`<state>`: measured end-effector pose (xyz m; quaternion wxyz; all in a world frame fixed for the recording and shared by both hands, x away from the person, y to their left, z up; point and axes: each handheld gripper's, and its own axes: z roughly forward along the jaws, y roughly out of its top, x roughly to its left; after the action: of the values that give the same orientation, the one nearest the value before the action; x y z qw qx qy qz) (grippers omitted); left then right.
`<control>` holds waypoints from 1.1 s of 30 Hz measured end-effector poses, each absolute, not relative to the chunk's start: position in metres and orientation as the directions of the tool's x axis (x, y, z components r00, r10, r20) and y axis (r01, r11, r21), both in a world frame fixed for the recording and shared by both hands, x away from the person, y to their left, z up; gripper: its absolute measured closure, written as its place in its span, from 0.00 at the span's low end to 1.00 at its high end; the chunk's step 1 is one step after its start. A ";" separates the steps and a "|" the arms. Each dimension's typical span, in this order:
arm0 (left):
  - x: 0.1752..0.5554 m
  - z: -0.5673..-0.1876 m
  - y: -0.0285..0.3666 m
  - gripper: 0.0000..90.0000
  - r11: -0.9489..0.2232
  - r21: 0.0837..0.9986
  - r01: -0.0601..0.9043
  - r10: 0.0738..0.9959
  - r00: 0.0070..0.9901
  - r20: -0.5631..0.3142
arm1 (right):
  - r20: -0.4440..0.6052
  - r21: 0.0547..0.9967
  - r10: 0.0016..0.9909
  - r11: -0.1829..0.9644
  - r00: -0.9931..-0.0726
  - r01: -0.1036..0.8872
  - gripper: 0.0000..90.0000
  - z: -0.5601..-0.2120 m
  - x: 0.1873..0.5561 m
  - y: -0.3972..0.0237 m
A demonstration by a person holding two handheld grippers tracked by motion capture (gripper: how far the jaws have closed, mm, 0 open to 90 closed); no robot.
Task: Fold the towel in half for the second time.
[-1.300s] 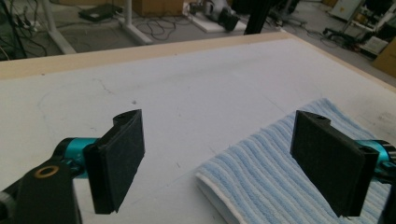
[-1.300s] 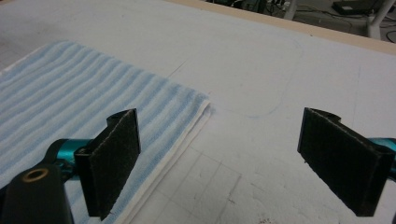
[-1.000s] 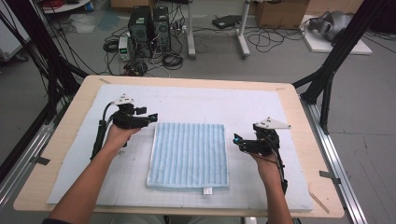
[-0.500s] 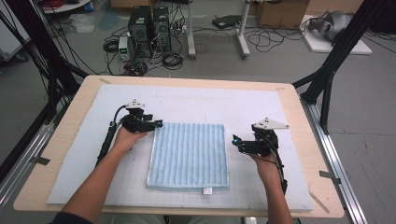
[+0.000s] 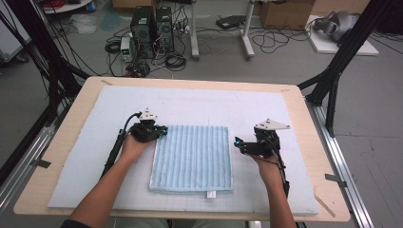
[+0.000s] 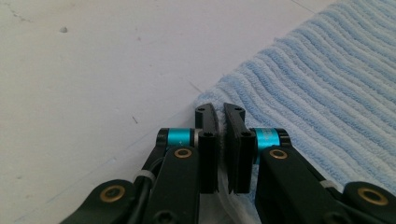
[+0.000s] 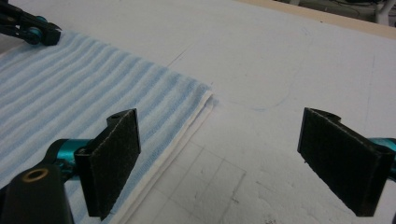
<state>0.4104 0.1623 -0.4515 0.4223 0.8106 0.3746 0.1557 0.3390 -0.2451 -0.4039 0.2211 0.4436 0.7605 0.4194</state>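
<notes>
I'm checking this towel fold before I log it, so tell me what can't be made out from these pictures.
- Towel corner under the left gripper: in the left gripper view the nearly shut jaws cover it, so whether the pads pinch cloth is unclear; in the high view that gripper's body covers it.
- Tag on the towel's near edge: too small to read in the high view.
- Right gripper: its right jaw is cut off by the picture's edge.

Towel (image 5: pixel 192 156): light blue with paler ribbed stripes, white hem, small white tag. Mat (image 5: pixel 76 156): pale blue-white, faint grid. Bench (image 5: pixel 304 114): light wood, apparently. Left gripper (image 6: pixel 220 114): black, turquoise collars, brass screws.
</notes>
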 end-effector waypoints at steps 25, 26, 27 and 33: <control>0.413 -0.453 0.167 0.94 -0.309 0.796 0.520 0.747 0.651 -0.134 | 0.062 0.747 0.859 0.298 -0.508 0.594 0.53 -0.431 0.402 -0.202; 0.413 -0.453 0.167 0.94 -0.306 0.796 0.522 0.748 0.650 -0.138 | 0.068 0.737 0.859 0.300 -0.507 0.605 0.55 -0.433 0.404 -0.200; 0.413 -0.453 0.167 0.94 -0.308 0.796 0.521 0.746 0.651 -0.137 | 0.068 0.730 0.861 0.302 -0.505 0.613 0.60 -0.435 0.405 -0.199; 0.414 -0.452 0.171 0.94 -0.267 0.802 0.535 0.746 0.641 -0.180 | 0.019 0.713 0.831 0.379 -0.557 0.590 0.96 -0.440 0.405 -0.188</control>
<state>0.4137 0.1707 -0.4522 0.4485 0.7871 0.4068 0.1177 0.4050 -0.1880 -0.4398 0.1742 0.4374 0.8118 0.3455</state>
